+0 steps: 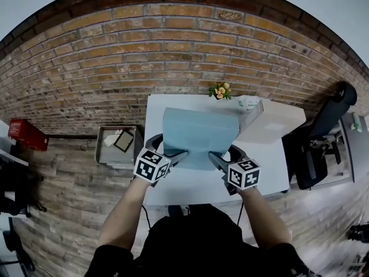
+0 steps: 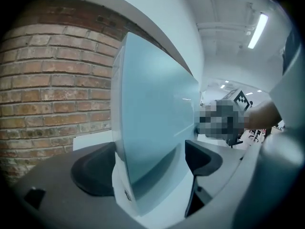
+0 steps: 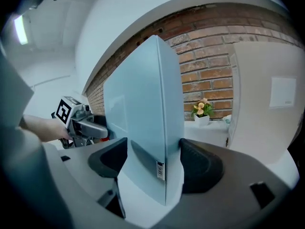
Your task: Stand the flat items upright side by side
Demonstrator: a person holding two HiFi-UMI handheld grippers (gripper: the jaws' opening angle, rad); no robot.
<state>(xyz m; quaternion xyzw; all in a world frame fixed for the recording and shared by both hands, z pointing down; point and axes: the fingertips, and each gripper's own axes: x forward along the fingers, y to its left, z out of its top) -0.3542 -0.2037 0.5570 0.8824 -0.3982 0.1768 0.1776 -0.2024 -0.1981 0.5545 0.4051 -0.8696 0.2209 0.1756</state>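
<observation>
Grip: your left gripper [image 1: 169, 149] and right gripper [image 1: 226, 154] each pinch the blue box [image 1: 199, 134] — held on edge over the table [image 1: 190, 189] | done: white box [image 1: 271, 123] at the far right looks upright already | left: set the blue box standing beside it.
</observation>
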